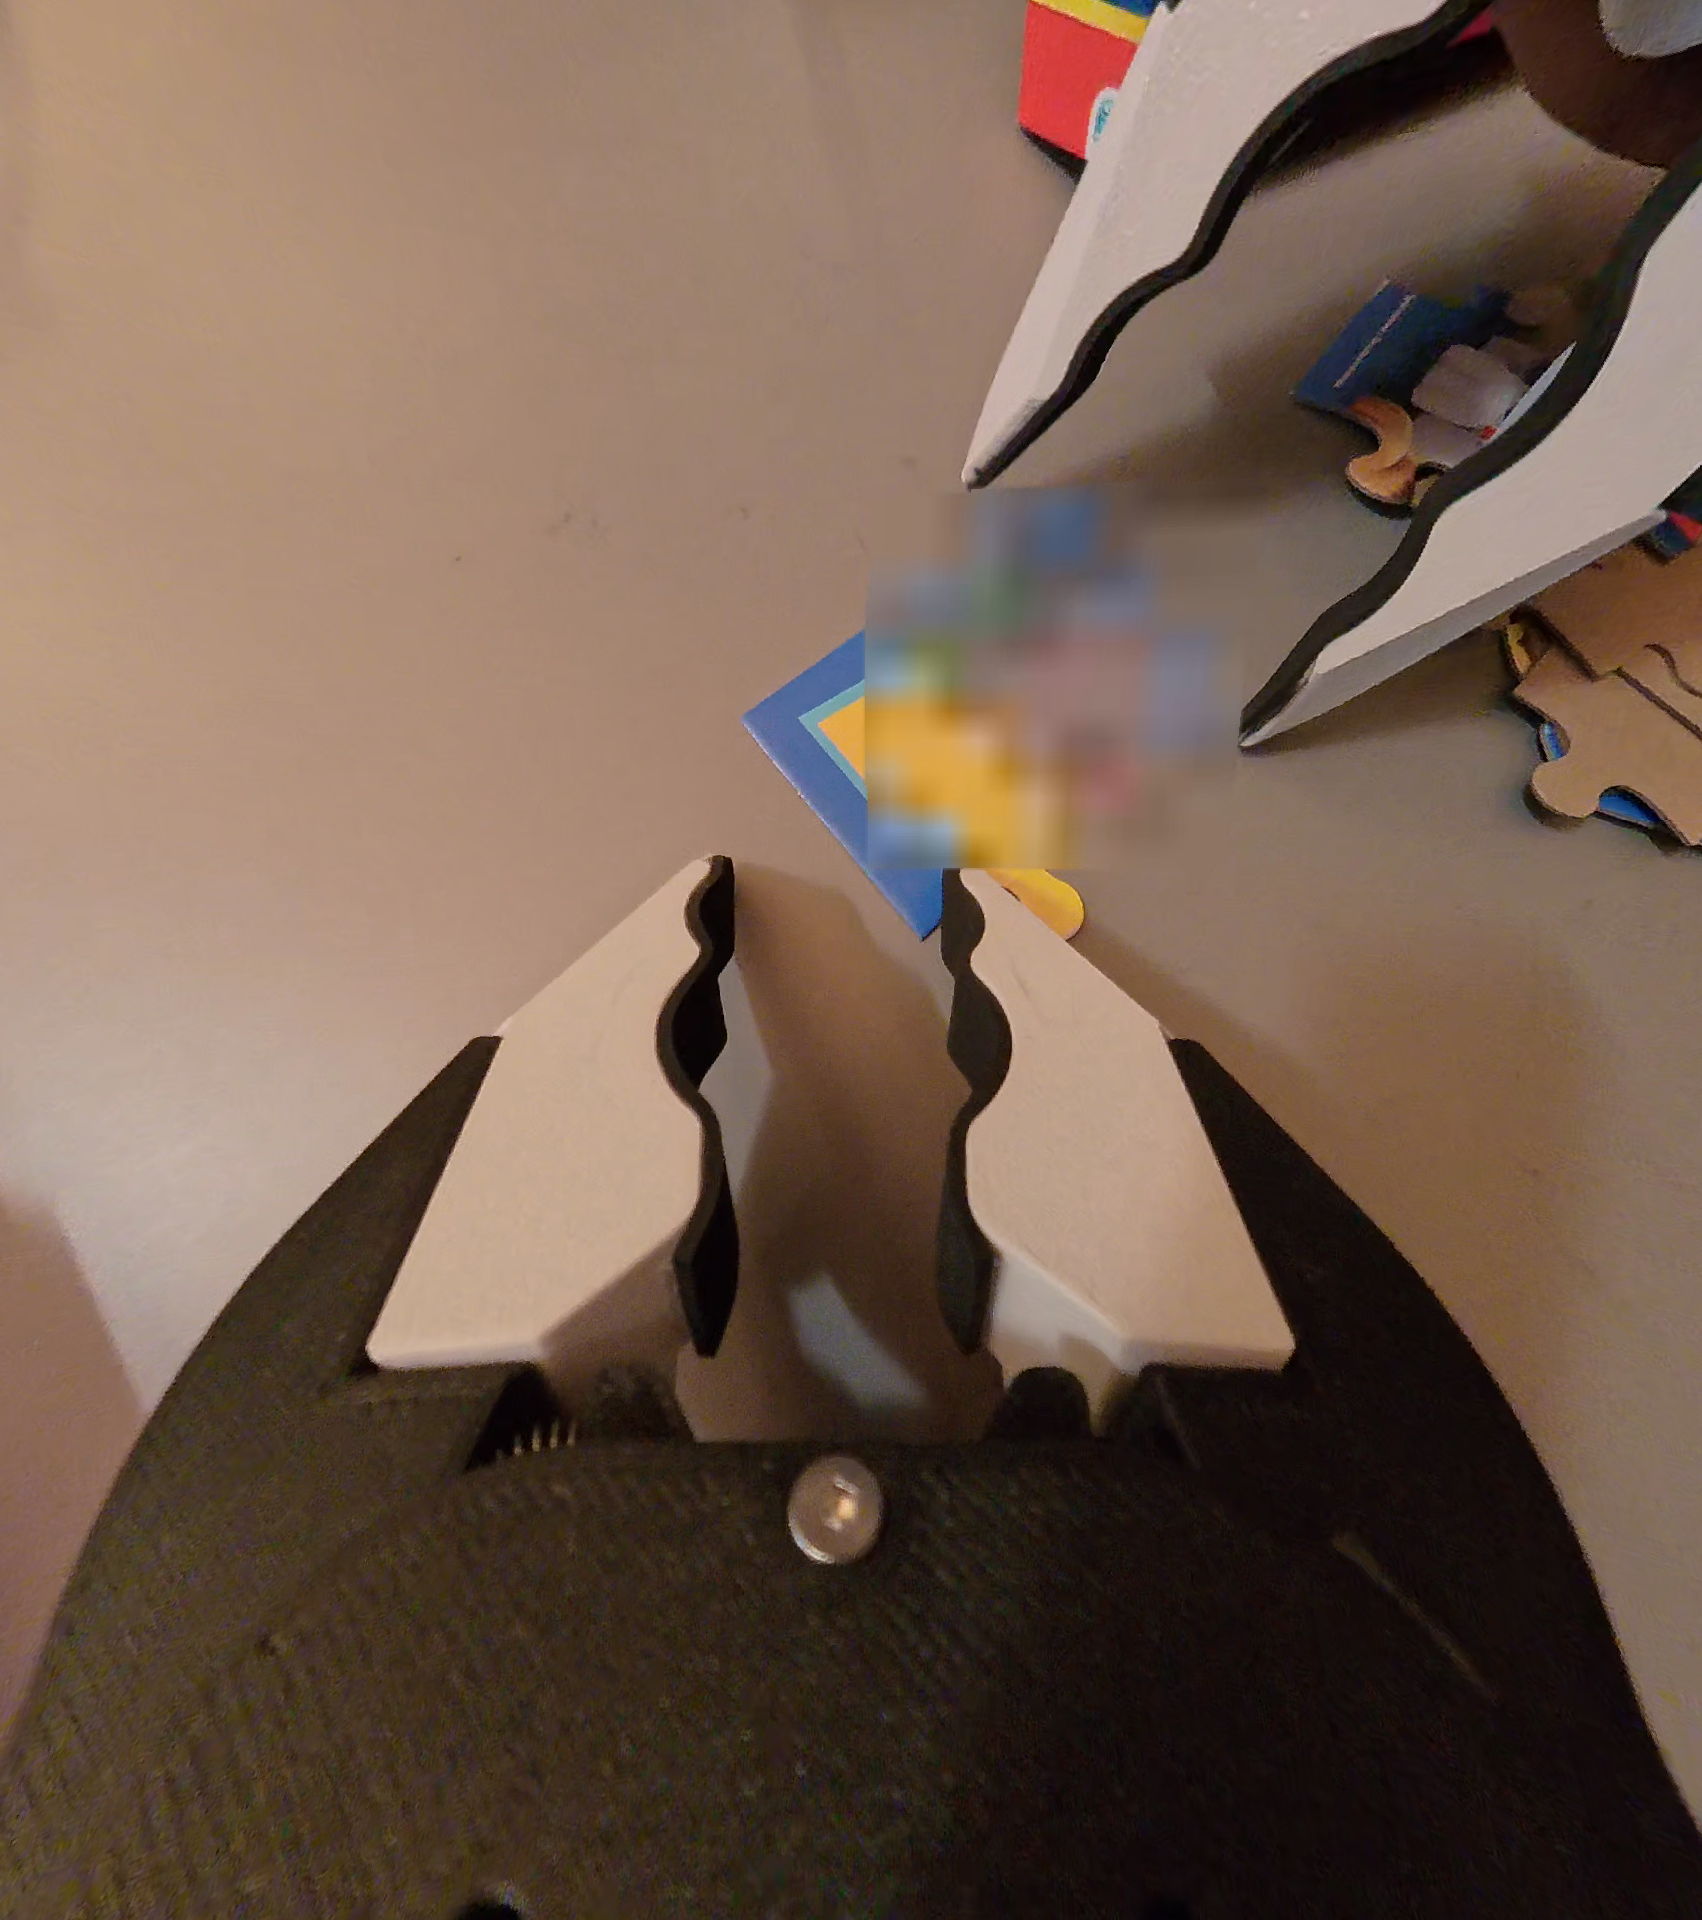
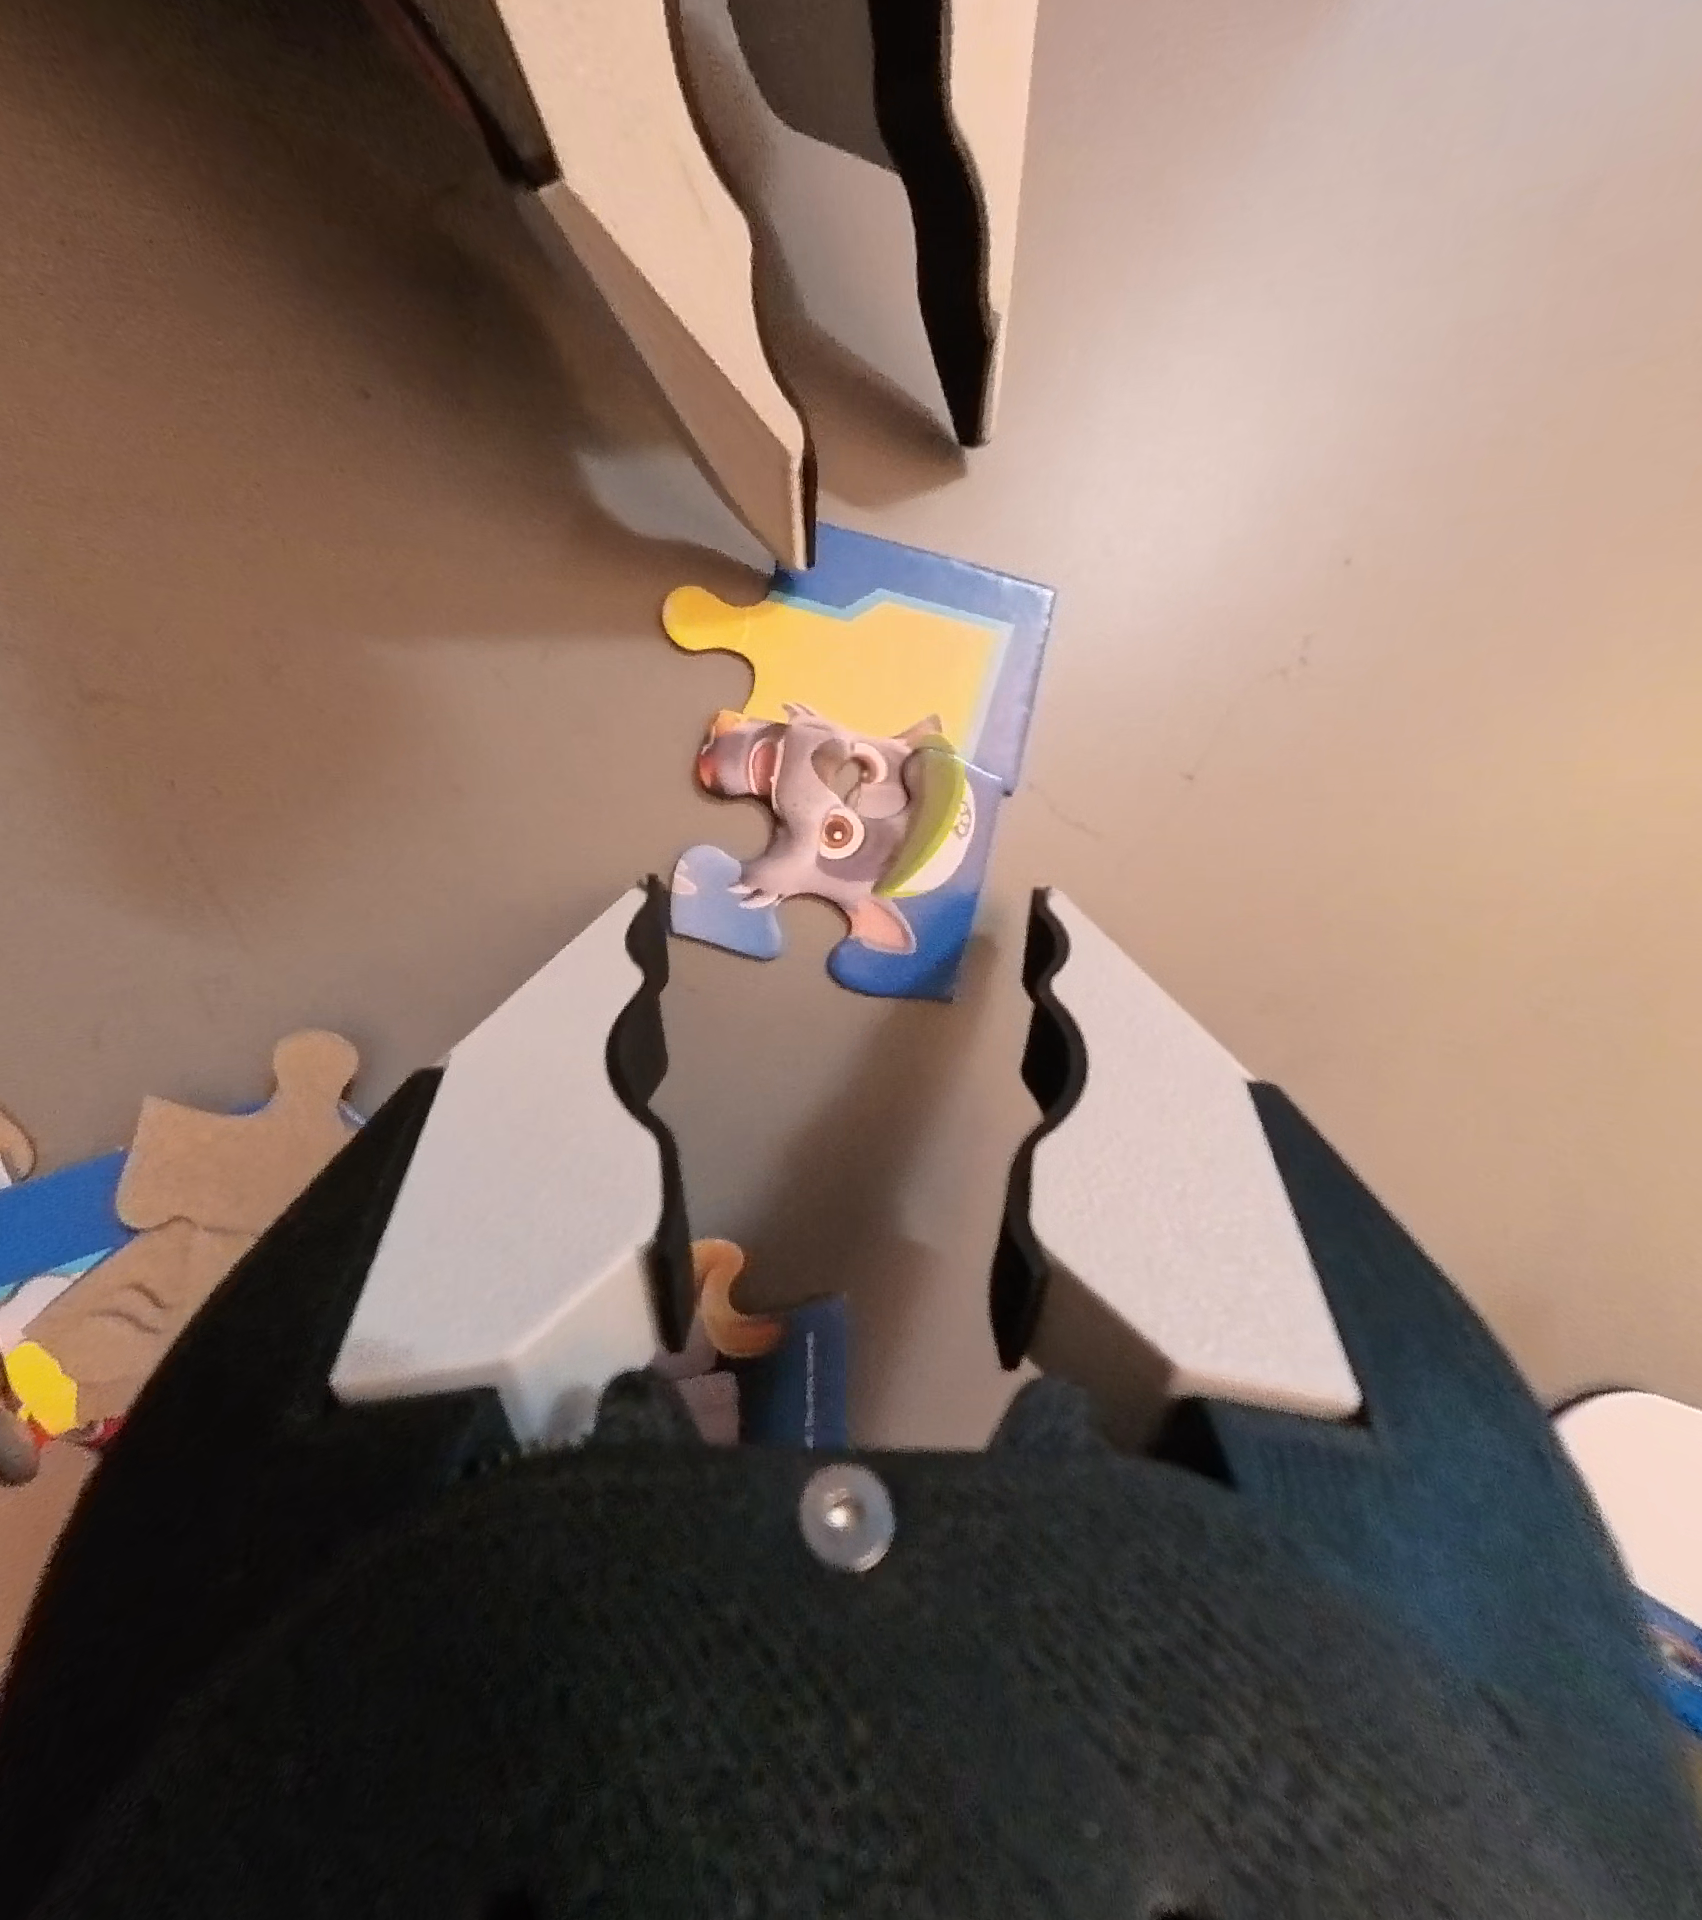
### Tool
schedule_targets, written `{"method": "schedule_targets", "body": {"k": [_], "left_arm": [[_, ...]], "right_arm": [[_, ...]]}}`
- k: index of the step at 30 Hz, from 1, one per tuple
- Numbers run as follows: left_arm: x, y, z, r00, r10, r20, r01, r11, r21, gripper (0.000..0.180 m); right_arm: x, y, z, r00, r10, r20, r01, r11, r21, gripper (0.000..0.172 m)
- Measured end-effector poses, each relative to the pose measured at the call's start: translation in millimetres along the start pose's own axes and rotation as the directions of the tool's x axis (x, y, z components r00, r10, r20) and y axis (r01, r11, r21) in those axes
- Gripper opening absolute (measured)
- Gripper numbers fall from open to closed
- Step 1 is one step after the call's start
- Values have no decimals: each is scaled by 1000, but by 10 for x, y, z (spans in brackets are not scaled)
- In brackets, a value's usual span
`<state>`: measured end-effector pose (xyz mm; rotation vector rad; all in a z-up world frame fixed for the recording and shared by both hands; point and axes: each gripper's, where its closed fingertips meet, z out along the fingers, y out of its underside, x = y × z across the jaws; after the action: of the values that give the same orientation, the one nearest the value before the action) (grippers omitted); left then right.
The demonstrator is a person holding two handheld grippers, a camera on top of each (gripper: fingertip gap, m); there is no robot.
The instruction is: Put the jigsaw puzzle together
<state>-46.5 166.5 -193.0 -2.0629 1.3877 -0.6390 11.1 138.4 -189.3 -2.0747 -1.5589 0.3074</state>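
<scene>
Right gripper (image 2: 842,894): fingers spread wide, nothing between them, tips just short of 2 joined puzzle pieces (image 2: 878,769) lying flat on the grey tabletop (image 2: 1346,520). Left gripper (image 1: 836,868): fingers part open, gripping nothing; one fingertip (image 2: 797,520) sits at the far blue edge of the joined pieces. Loose puzzle pieces (image 2: 99,1226), some cardboard side up, lie in a pile beside the right gripper.
</scene>
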Motion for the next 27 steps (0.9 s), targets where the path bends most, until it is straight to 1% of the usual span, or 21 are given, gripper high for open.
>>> {"method": "schedule_targets", "body": {"k": [3, 6, 7, 9, 11, 17, 20, 27], "left_arm": [[26, -43, -11, 1000, -3, -16, 3, 1000, 26, 39], [72, -65, 1, 999, 2, -32, -1, 999, 41, 39], [82, -42, 14, 1000, 7, -31, -6, 1000, 29, 39], [106, 7, 37, 1000, 21, -23, -21, 1000, 2, 37], [128, 7, 39, 999, 27, -19, -27, 1000, 2, 34], [122, 14, 35, 999, -6, -34, 6, 1000, 6, 29], [100, 19, 31, 1000, -7, -24, 7, 1000, 7, 24], [104, 27, 25, 1000, 2, -27, -2, 1000, 9, 24]], "right_arm": [[-74, -145, 16, 1000, 23, 6, -23, 999, 38, 67], [-106, -142, 92, 999, -14, -40, 14, 1000, -18, 67], [-103, -166, 86, 999, -9, -45, 8, 1000, -8, 63], [-97, -121, 89, 999, 14, -34, -15, 1000, -26, 61], [-108, -97, 88, 999, 51, -6, -51, 999, -18, 59], [-95, -18, 66, 994, 108, 34, -107, 993, -42, 58], [-69, 6, 57, 993, 112, 31, -110, 992, -60, 57], [-18, 63, 27, 990, 144, 0, -144, 986, -81, 57]]}}
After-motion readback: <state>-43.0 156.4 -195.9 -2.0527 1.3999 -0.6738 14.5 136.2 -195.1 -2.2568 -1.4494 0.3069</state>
